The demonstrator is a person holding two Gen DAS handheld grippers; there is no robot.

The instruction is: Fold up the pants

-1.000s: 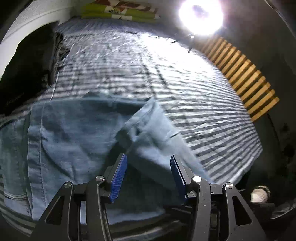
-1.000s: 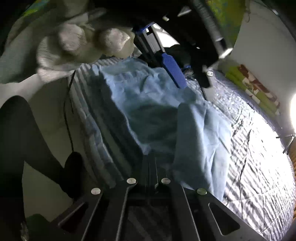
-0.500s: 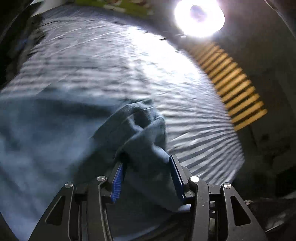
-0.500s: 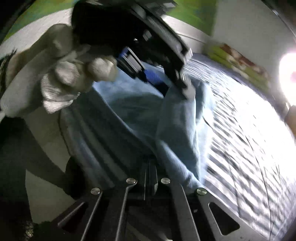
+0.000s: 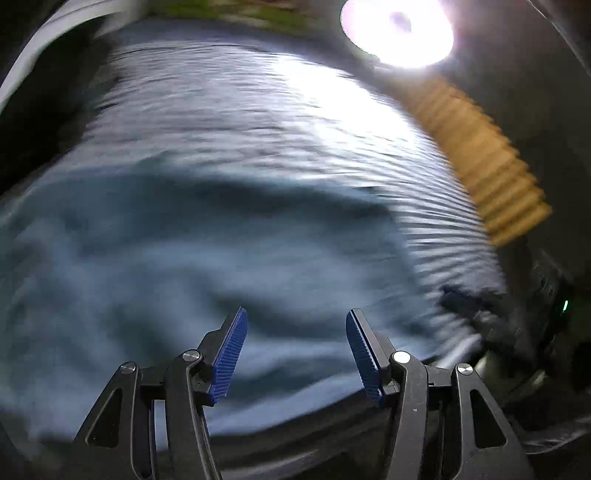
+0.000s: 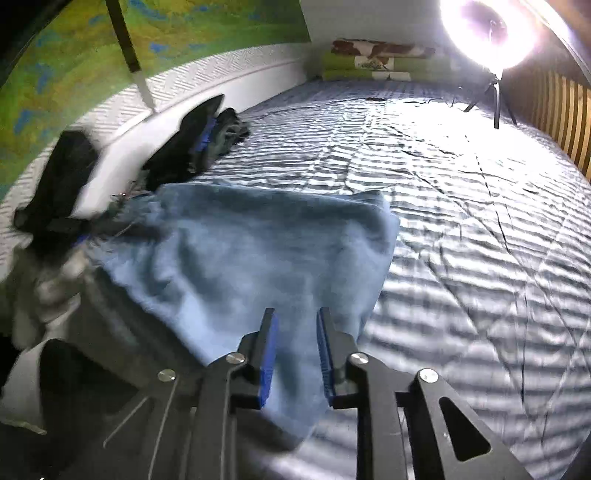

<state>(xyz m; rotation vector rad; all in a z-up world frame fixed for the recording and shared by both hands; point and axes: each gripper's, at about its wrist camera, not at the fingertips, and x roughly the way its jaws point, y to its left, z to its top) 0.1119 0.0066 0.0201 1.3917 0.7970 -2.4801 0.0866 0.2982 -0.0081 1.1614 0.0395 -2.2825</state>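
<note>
Pants point(image 6: 251, 258) spread on the bed point(image 6: 461, 229) ahead of the right gripper point(image 6: 295, 343), clothes pile point(image 6: 199, 147) far left beyond, lamp point(image 6: 487, 29) far right behind, pillows point(image 6: 373, 62) at the far end

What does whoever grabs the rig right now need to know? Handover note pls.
Left gripper: jaws opening, nothing between the pads, above the jeans.
Right gripper: jaws opening, pads flank the near corner of the denim but no longer press on it.
Jeans: light blue, lying folded over near the edge of the striped bedspread, beside a dark clothes pile.
Done: one fold laid down.
Left: top layer looks rumpled; probably smooth it, then fold again. Left view is blurred, so check the edges first.
</note>
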